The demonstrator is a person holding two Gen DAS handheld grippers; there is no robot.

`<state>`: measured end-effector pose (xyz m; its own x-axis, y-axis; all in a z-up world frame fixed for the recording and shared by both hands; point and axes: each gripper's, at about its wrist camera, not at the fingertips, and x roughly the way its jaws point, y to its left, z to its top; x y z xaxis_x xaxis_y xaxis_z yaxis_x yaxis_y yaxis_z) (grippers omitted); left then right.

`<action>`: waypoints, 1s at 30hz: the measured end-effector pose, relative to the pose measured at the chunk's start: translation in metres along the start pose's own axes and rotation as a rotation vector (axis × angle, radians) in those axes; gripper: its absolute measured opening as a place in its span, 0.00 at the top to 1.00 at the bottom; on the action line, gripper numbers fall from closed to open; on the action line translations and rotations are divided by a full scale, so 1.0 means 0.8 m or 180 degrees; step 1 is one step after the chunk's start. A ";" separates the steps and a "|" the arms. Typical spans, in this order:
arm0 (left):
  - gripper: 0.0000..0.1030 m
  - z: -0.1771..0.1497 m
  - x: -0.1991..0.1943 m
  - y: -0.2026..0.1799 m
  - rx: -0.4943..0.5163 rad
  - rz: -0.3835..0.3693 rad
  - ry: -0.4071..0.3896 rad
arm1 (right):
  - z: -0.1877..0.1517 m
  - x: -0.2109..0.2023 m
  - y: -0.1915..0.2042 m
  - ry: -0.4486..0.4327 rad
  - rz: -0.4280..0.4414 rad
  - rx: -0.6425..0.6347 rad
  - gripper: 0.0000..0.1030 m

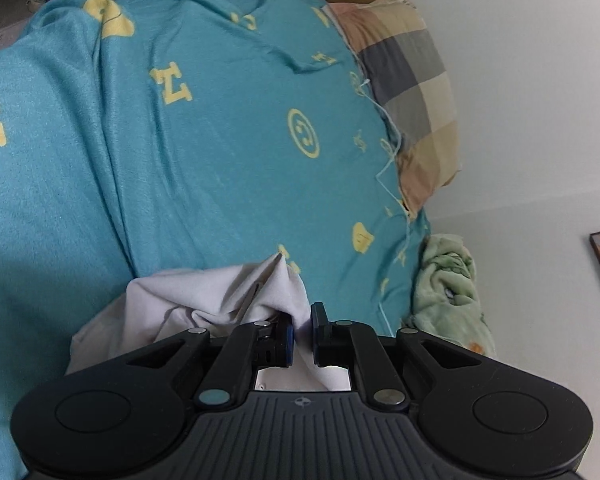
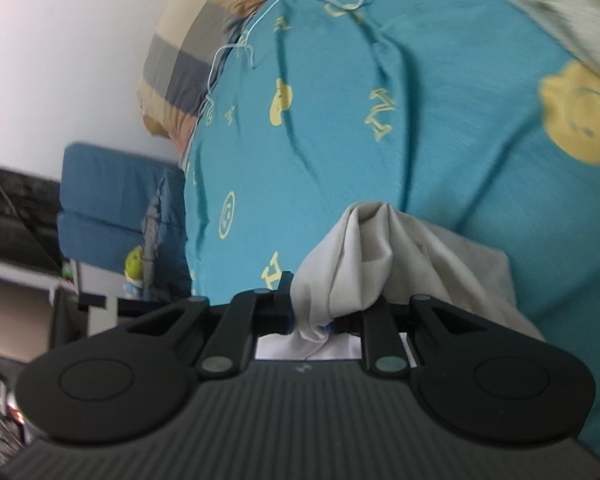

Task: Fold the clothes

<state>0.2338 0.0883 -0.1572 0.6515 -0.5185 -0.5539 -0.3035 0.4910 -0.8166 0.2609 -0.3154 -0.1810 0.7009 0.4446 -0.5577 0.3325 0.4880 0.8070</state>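
I have the left gripper (image 1: 302,334) and right gripper (image 2: 314,314) each clamped on bunched white garment (image 1: 204,300) above the turquoise bedsheet (image 1: 220,140). I'd keep both pinches level, cloth taut, lowering evenly.

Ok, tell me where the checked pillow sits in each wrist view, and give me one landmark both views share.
Left wrist view: the checked pillow is at upper right, along the right edge of the teal bedsheet, against the white wall.
Right wrist view: the checked pillow is at upper left, along the left edge of the teal bedsheet.
Shared landmark: the loose light-blue thread trailing along the sheet's edge beside the pillow.
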 end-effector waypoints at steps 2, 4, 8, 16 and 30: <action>0.90 0.003 0.008 0.004 0.0071 0.0031 0.0005 | 0.002 0.009 -0.001 0.0031 -0.0020 -0.0098 0.81; 0.89 0.004 0.010 0.006 0.0157 0.0051 -0.0004 | 0.003 0.015 -0.001 0.0048 -0.0022 -0.0190 0.80; 0.59 0.001 0.002 0.001 0.0374 0.0056 -0.0046 | -0.005 0.008 0.007 -0.0005 0.0082 -0.0436 0.57; 0.31 -0.045 -0.021 -0.053 0.1730 0.0384 -0.0364 | -0.031 -0.021 0.057 -0.0453 0.0280 -0.1535 0.18; 0.33 -0.106 -0.012 -0.070 0.2680 0.0862 -0.0415 | -0.068 -0.041 0.065 -0.0605 -0.0186 -0.2210 0.20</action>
<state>0.1852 0.0067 -0.1200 0.7210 -0.2517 -0.6456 0.1193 0.9629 -0.2421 0.2206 -0.2635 -0.1315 0.8129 0.2957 -0.5017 -0.0606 0.8998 0.4321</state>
